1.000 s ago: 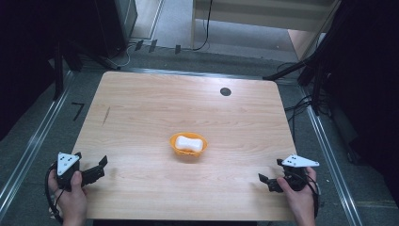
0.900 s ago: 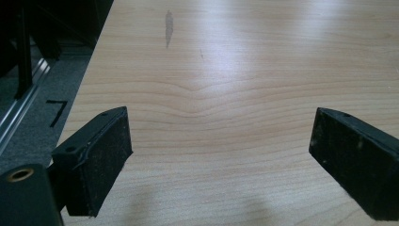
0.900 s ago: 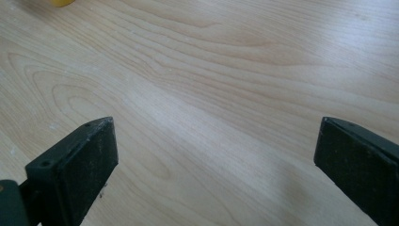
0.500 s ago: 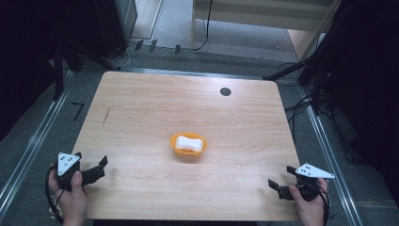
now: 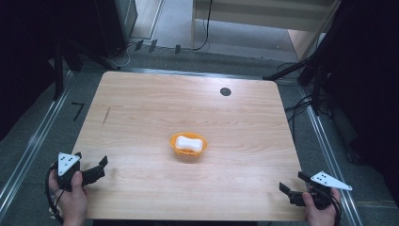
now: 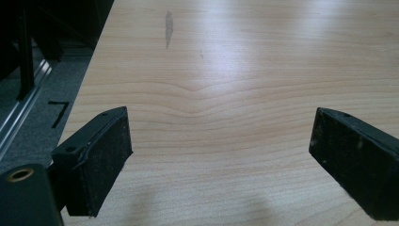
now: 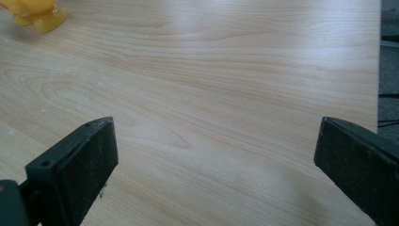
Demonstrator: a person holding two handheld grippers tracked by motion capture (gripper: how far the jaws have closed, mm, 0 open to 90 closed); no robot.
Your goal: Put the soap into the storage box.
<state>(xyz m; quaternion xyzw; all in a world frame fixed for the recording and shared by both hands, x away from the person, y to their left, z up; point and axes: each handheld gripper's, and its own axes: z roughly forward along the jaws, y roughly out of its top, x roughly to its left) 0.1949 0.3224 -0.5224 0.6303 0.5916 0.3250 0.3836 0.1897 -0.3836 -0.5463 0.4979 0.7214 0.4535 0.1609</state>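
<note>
Both jaws spread wide, nothing held: left gripper (image 5: 101,167) and right gripper (image 5: 292,186) parked at near corners. Likely pre-reach; approach to orange bowl (image 5: 188,144) needed next.

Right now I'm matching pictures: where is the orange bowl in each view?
High view: orange bowl at the table's middle.
Right gripper view: bowl in the top left corner.
Left gripper view: bare table, dark streak ahead.
Shared landmark: that streak, left of the bowl in high view.
</note>
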